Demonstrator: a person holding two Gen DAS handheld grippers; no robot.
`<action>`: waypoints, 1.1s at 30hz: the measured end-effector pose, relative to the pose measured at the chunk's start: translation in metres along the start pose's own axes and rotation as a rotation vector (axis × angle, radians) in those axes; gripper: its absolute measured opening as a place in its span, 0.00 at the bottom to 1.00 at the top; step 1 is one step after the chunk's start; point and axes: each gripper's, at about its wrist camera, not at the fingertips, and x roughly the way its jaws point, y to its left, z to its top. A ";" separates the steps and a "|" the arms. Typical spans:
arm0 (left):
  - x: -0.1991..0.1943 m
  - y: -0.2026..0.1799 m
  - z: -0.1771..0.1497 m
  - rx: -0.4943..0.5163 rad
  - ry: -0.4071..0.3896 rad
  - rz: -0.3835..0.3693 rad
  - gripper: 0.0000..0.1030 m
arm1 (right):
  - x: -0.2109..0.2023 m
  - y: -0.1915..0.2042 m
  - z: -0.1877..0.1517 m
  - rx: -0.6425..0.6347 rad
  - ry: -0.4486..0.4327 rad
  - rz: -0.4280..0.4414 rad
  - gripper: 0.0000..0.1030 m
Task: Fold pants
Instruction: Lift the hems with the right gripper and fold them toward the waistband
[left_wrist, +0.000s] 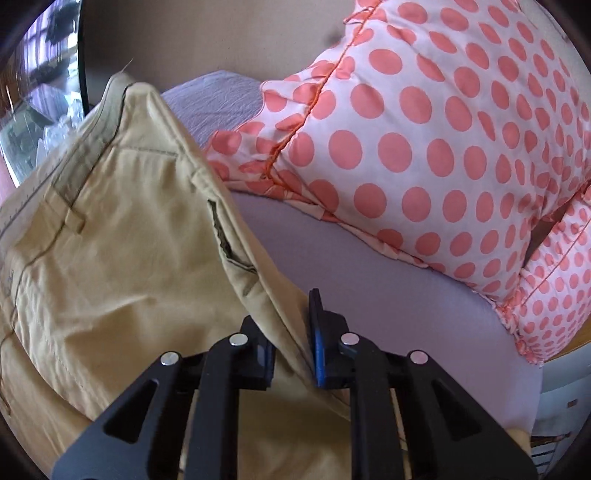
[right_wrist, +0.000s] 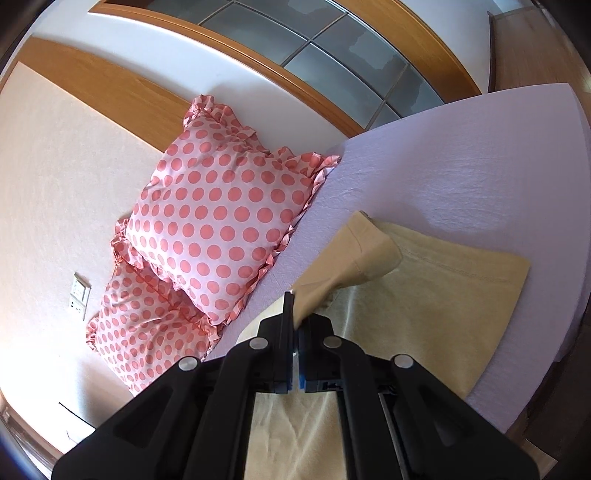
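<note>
The tan pants hang lifted in the left wrist view, waistband and belt loops up at the left. My left gripper is shut on a fold of the pants near the pocket edge. In the right wrist view the pants lie partly flat on the lilac bed sheet. My right gripper is shut on a raised corner of the pants, which stands up in a peak above the flat layer.
Two pink-dotted frilled pillows lie at the head of the bed, close beside the pants. A wooden headboard and a glass-panelled door stand behind. The bed's edge runs at the right.
</note>
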 end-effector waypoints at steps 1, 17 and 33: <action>-0.015 0.008 -0.009 0.001 -0.027 -0.035 0.12 | -0.002 0.001 0.001 -0.008 -0.005 0.001 0.02; -0.175 0.130 -0.228 -0.032 -0.157 -0.100 0.13 | -0.034 -0.038 -0.007 0.038 -0.018 -0.111 0.02; -0.201 0.155 -0.254 -0.037 -0.298 -0.100 0.42 | -0.062 -0.048 -0.010 0.006 -0.093 -0.247 0.40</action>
